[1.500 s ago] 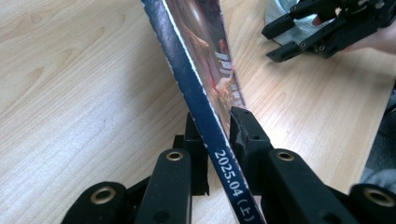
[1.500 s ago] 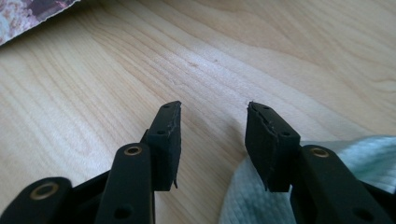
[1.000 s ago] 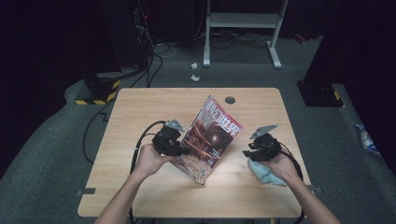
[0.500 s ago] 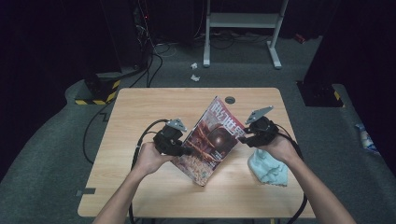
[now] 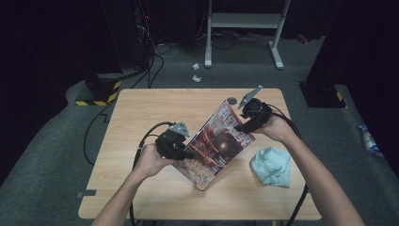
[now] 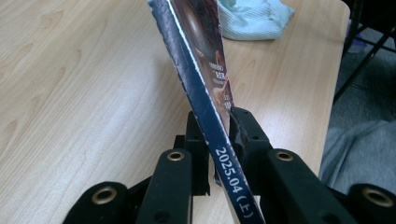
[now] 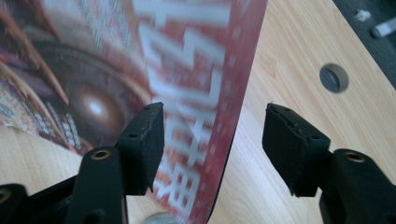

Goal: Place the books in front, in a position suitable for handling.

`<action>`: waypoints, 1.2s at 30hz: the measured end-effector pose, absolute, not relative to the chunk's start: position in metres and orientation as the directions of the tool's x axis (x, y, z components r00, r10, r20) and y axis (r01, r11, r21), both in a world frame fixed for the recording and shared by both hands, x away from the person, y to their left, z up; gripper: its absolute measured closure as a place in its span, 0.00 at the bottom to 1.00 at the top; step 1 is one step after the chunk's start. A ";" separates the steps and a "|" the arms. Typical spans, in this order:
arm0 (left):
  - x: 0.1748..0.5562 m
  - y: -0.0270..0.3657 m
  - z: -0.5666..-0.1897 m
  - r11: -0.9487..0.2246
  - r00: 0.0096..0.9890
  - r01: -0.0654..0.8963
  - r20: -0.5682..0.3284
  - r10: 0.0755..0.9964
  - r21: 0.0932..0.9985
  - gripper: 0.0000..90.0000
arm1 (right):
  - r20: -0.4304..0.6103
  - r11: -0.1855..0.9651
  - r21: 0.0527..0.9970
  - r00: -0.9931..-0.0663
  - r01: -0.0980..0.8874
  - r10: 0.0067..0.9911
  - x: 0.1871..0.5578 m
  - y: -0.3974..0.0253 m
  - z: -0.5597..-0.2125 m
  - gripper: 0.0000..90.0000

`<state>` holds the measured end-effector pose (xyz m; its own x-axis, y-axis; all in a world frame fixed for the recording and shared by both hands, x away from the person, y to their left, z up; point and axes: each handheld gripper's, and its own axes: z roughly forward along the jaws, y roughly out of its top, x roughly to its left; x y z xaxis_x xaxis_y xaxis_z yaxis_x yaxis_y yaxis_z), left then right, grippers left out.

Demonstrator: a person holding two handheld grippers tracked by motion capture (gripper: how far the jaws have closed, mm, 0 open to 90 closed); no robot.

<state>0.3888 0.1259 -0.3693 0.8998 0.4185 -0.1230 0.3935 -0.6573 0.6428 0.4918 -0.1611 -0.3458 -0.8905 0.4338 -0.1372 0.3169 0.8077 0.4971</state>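
A glossy magazine with a dark red cover and a navy spine (image 5: 217, 143) stands tilted on the pale wooden tabletop (image 5: 141, 113), one lower corner resting near the front edge and the top corner lifted toward the back. The left claw (image 6: 215, 140) is clamped on the spine edge, the printed date running up between its jaws, which seems meant to keep the magazine propped so the cover faces the other hand. The right claw (image 7: 212, 140) stands with its jaws apart, straddling the cover's free edge at the upper corner: one jaw lies over the large white lettering, the other hangs over bare wood beside a round grey grommet (image 7: 334, 77). From this, I judge it is about to pinch the cover to open it. A crumpled pale blue cloth (image 5: 270, 165) lies apart, near the person's right forearm.
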 end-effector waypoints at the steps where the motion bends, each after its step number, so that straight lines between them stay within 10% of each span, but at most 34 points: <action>1: 0.388 0.126 -0.369 -0.657 0.900 0.394 -0.126 0.417 0.643 0.87 | -0.132 0.811 0.498 -0.897 0.307 0.421 0.494 -0.160 -0.345 0.40; 16: 0.385 0.120 -0.363 -0.708 0.932 0.320 -0.074 0.355 0.630 0.87 | -0.090 0.836 0.519 -0.962 0.177 0.259 0.503 -0.151 -0.338 0.29; 36: 0.395 0.130 -0.361 -0.667 0.907 0.358 -0.074 0.415 0.653 0.90 | -0.070 0.840 0.509 -0.964 0.187 0.257 0.488 -0.168 -0.342 0.64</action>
<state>0.3947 0.1298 -0.3613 0.9070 0.4146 -0.0739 0.3582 -0.6673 0.6530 0.4883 -0.1684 -0.3420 -0.9638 0.2573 -0.0696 0.1875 0.8400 0.5091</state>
